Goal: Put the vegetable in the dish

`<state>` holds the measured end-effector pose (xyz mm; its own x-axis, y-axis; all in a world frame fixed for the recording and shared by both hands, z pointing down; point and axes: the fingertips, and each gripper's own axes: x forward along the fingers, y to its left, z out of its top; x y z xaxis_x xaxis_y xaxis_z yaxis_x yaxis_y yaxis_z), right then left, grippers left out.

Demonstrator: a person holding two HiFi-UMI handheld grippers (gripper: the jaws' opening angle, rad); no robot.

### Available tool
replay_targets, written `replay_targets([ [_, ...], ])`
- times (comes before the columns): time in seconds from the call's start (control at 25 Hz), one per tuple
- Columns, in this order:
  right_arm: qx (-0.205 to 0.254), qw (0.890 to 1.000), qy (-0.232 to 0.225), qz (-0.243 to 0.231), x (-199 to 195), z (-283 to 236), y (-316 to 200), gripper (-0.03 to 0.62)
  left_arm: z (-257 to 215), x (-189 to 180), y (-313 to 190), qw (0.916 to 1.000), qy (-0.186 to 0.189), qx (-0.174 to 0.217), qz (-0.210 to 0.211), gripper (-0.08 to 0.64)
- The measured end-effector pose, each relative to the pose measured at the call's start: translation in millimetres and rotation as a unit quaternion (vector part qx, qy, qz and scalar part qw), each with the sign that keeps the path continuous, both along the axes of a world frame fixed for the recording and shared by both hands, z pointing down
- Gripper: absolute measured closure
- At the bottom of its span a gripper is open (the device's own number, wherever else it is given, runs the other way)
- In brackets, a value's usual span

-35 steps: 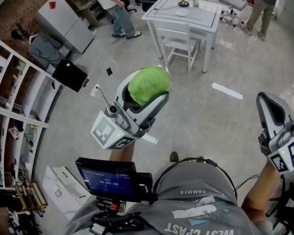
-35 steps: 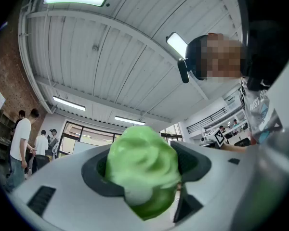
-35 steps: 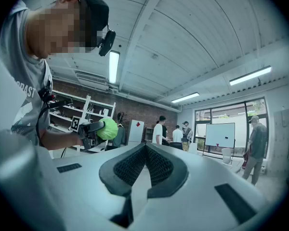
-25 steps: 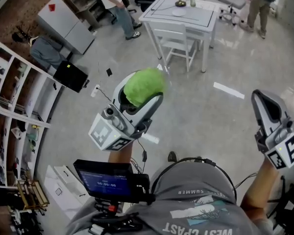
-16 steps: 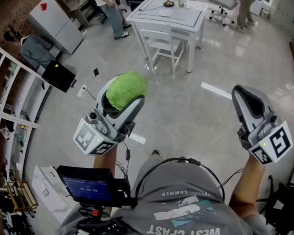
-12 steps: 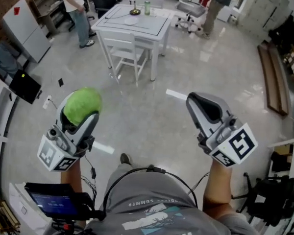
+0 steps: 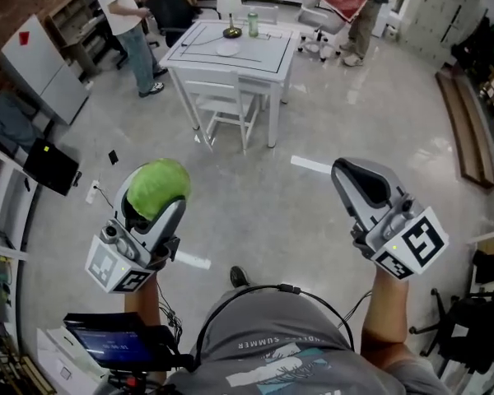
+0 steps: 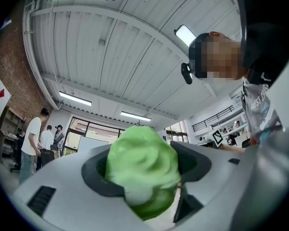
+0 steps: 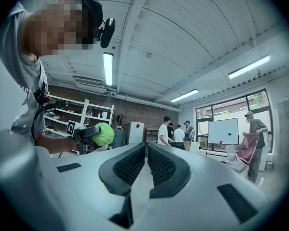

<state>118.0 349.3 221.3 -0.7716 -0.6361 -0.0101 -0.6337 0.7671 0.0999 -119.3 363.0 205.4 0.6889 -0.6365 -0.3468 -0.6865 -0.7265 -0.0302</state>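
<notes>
Carry step: left tongs (image 7: 158, 192) pinch the green cabbage (image 8: 142, 162); right tongs (image 9: 146, 152) pressed together, empty. Dish (image 7: 228, 48) on white tabletop (image 7: 259, 56), well apart. Next, likely: approach, lower over dish, release

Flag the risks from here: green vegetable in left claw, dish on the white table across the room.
1. The vegetable bulges out beyond the left claw, so it may slip loose during the carry.
2. The dish sits on the table near a can, with a chair on the near side; reaching over could knock something.
</notes>
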Motion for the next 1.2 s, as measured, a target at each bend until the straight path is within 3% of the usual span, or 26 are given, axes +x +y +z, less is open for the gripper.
replay_targets([
  [0.16,0.001,1.000,0.000,0.018,-32.1,-1.2,-19.5,0.584,-6.5,-32.9,-23.8,0.9998,-0.006,0.010,0.016,0.261],
  [0.32,-0.001,0.999,0.009,0.033,-64.5,-3.5,-40.2,0.584,-18.3,-56.7,-48.8,0.9989,0.015,0.008,0.044,0.259],
  [0.48,-0.005,0.999,0.017,0.043,-72.5,-0.8,-47.5,0.584,-18.5,-53.3,-62.0,0.9976,0.007,0.012,0.069,0.259],
  [0.64,-0.009,0.998,0.029,0.047,-81.5,-1.6,-59.6,0.584,6.2,-72.2,-80.7,0.9976,0.014,-0.002,0.068,0.261],
  [1.0,-0.019,0.999,0.022,0.035,-62.8,9.0,-128.4,0.584,-12.1,-38.5,-141.1,0.9977,0.018,-0.006,0.064,0.261],
  [1.12,-0.013,0.999,0.016,0.026,-57.2,7.2,-139.7,0.584,-38.2,-15.6,-145.5,0.9974,0.001,0.011,0.071,0.261],
  [1.2,-0.011,1.000,0.013,0.018,-51.5,5.9,-149.6,0.584,-26.4,-17.9,-153.6,0.9984,-0.001,0.006,0.056,0.261],
])
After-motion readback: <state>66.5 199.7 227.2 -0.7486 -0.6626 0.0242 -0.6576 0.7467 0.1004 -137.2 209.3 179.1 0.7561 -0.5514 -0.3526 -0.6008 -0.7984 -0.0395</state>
